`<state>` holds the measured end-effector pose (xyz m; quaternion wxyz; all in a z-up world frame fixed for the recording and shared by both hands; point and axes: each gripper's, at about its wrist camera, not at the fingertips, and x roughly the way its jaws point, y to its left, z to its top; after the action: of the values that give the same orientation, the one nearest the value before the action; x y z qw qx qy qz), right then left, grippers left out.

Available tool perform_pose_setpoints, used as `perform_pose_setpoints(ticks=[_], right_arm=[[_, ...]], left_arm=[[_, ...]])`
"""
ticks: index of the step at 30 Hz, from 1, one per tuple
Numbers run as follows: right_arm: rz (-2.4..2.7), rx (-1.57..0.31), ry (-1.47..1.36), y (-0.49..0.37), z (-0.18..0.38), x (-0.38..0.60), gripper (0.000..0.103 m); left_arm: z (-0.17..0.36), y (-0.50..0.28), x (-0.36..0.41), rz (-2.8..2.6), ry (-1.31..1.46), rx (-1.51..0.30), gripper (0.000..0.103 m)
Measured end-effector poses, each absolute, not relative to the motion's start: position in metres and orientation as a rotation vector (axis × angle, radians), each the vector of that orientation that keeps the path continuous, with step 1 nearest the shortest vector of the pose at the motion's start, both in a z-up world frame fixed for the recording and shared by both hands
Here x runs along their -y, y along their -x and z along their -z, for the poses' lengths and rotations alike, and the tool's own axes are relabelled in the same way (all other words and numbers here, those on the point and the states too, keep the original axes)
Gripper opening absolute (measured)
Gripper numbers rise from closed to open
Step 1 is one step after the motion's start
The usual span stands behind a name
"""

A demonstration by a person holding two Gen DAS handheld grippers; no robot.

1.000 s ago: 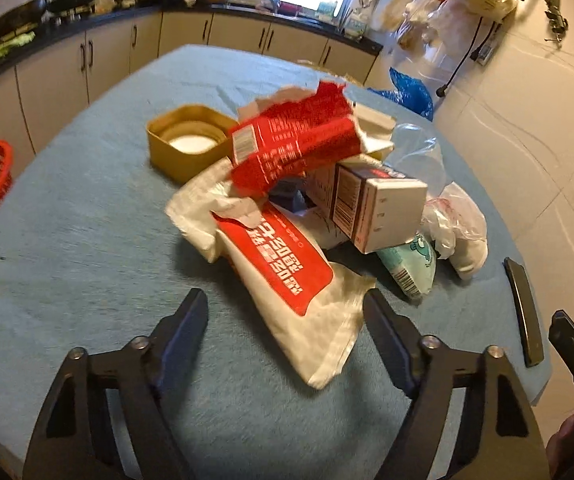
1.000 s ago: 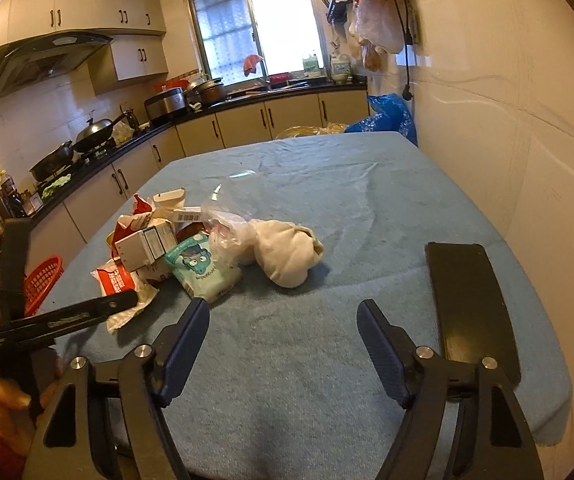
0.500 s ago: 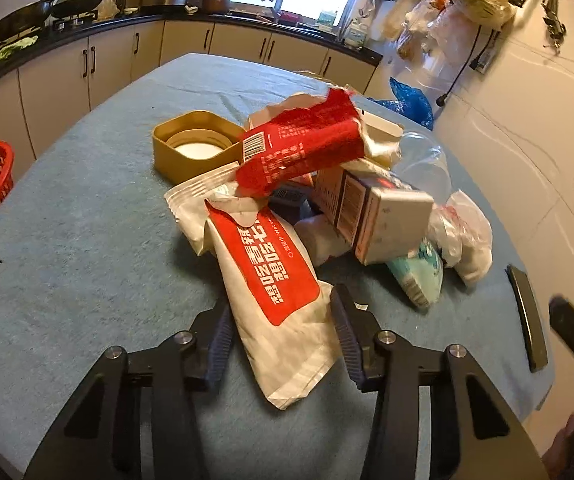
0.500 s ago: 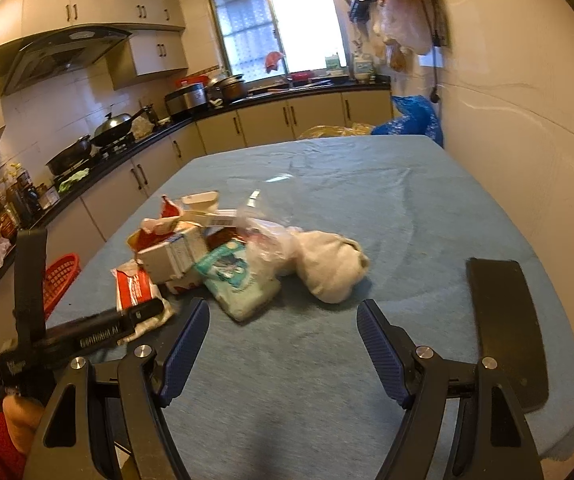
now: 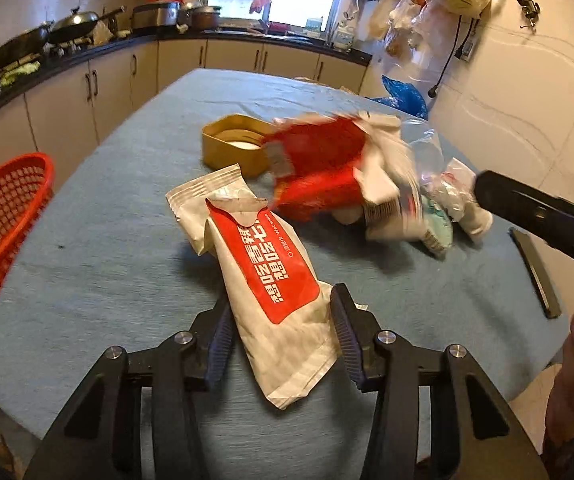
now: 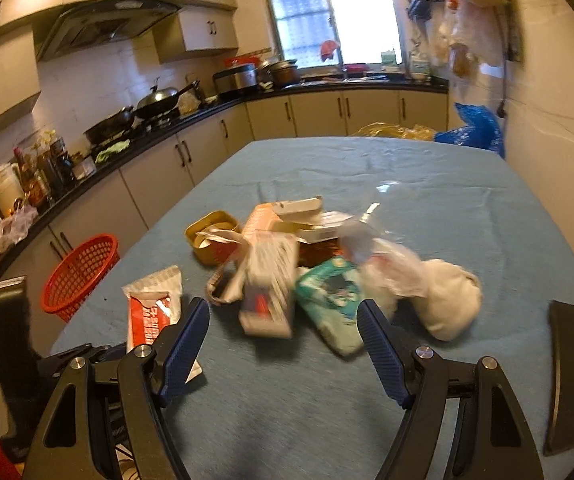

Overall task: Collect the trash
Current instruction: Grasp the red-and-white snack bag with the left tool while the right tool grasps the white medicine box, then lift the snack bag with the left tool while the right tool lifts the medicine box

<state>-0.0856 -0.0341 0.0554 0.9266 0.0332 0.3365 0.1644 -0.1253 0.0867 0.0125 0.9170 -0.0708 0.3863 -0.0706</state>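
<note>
A white pouch with a red label (image 5: 263,264) lies on the blue tablecloth (image 5: 107,240), pulled out from the trash pile. My left gripper (image 5: 281,304) is shut on its near end, both pads pressing its sides. The pouch (image 6: 151,312) also shows at the lower left of the right wrist view. Behind it the pile is blurred: a red carton (image 5: 319,168), a small box (image 6: 267,292), a green packet (image 6: 331,296) and a white knotted bag (image 6: 447,300). My right gripper (image 6: 283,306) stands open just short of the pile, holding nothing.
A yellow tin (image 5: 231,148) sits behind the pile. A red basket (image 5: 3,224) stands off the table's left edge. A flat black strip (image 6: 567,376) lies near the right edge. Kitchen counters run along the left and back.
My left jaws closed onto the pouch and drew it out of the pile, which tumbled. The right gripper swung left, from facing the white bag to facing the boxes.
</note>
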Motion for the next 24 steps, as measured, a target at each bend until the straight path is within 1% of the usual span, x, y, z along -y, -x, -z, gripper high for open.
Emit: perform_pose_setpoints(ticks=[5, 10, 11, 12, 13, 15, 16, 18, 19, 20, 24], right_arm=[[-0.344, -0.732, -0.052, 0.075, -0.041, 0.019, 0.080], [-0.332, -0.763, -0.053, 0.066, -0.029, 0.016, 0.078], [-0.327, -0.765, -0.053, 0.064, -0.028, 0.016, 0.076], [-0.325, -0.770, -0.056, 0.061, -0.026, 0.015, 0.071], [-0.323, -0.777, -0.057, 0.059, -0.025, 0.014, 0.068], [-0.322, -0.801, -0.065, 0.053, -0.020, 0.012, 0.057], [-0.323, -0.813, -0.072, 0.050, -0.017, 0.012, 0.055], [-0.324, -0.832, -0.084, 0.045, -0.012, 0.011, 0.048], [-0.327, -0.842, -0.095, 0.043, -0.009, 0.011, 0.044], [-0.329, -0.848, -0.103, 0.042, -0.007, 0.012, 0.037], [-0.340, -0.835, -0.147, 0.046, -0.005, 0.022, 0.037]], left_arm=[[-0.013, 0.128, -0.100, 0.120, 0.150, -0.773, 0.046], [-0.012, 0.128, -0.106, 0.102, 0.135, -0.753, 0.046], [-0.012, 0.127, -0.106, 0.104, 0.133, -0.752, 0.046], [-0.011, 0.126, -0.106, 0.105, 0.132, -0.751, 0.046], [-0.011, 0.126, -0.105, 0.106, 0.131, -0.751, 0.046], [-0.010, 0.126, -0.105, 0.108, 0.130, -0.749, 0.046], [-0.009, 0.126, -0.105, 0.106, 0.128, -0.747, 0.046], [-0.010, 0.127, -0.104, 0.102, 0.121, -0.742, 0.046], [-0.010, 0.127, -0.103, 0.098, 0.117, -0.739, 0.046], [-0.009, 0.126, -0.103, 0.098, 0.115, -0.738, 0.046], [-0.011, 0.127, -0.102, 0.103, 0.108, -0.726, 0.046]])
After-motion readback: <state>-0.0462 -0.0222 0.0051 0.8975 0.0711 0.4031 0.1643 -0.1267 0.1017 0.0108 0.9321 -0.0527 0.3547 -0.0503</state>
